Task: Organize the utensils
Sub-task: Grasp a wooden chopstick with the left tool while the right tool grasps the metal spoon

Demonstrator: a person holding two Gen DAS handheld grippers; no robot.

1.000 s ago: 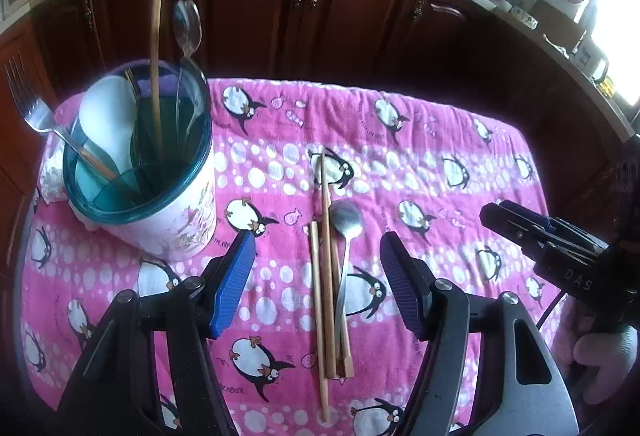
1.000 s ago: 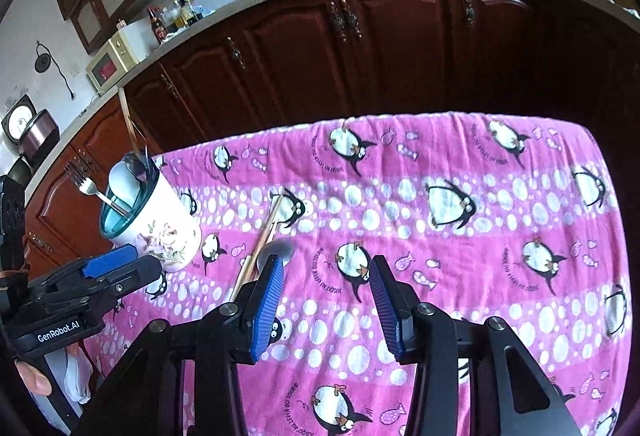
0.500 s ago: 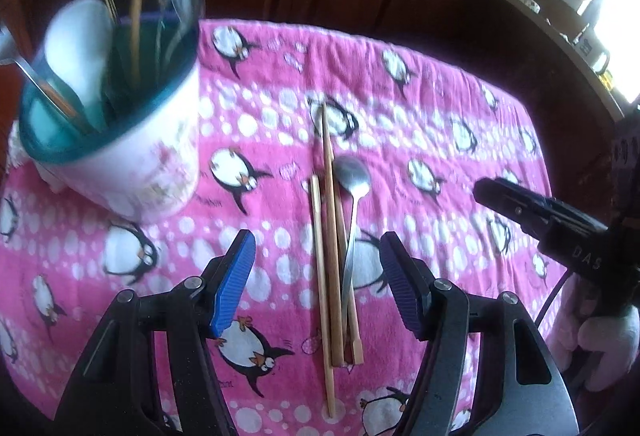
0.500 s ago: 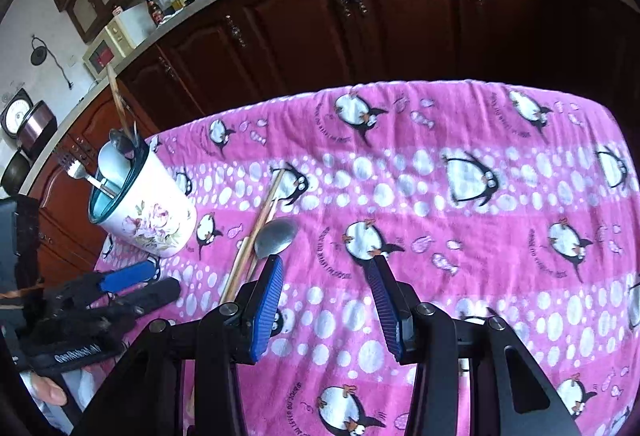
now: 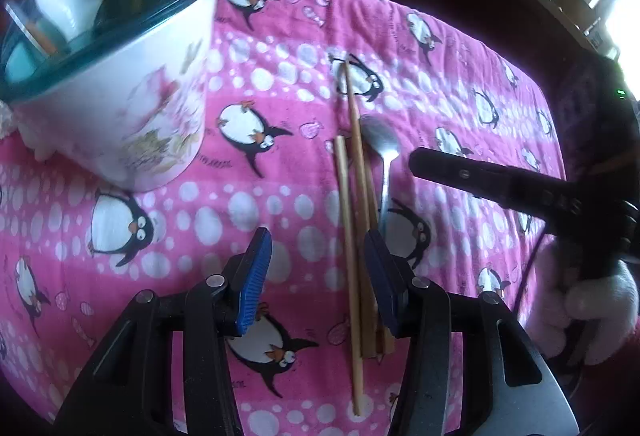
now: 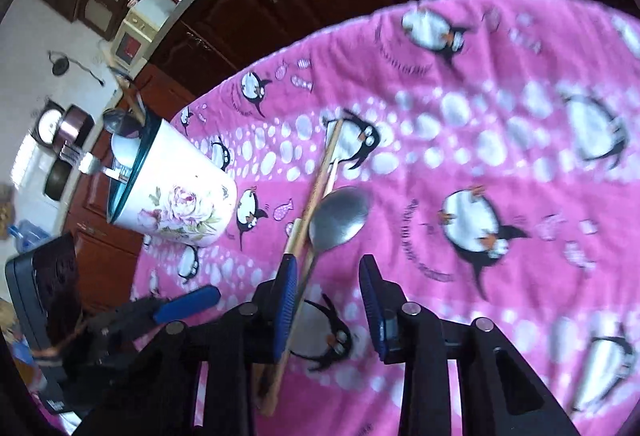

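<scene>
The left gripper (image 5: 316, 276) is pointing down at the pink cloth (image 5: 260, 195), and its blue pads are closing with some space between them. The right gripper (image 6: 328, 300) is also pointing down over the cloth, and its pads are closing too. No pad is pressing on anything. The right gripper is reaching in from the right side of the cloth, held by a hand (image 5: 588, 308) in a white glove.
</scene>
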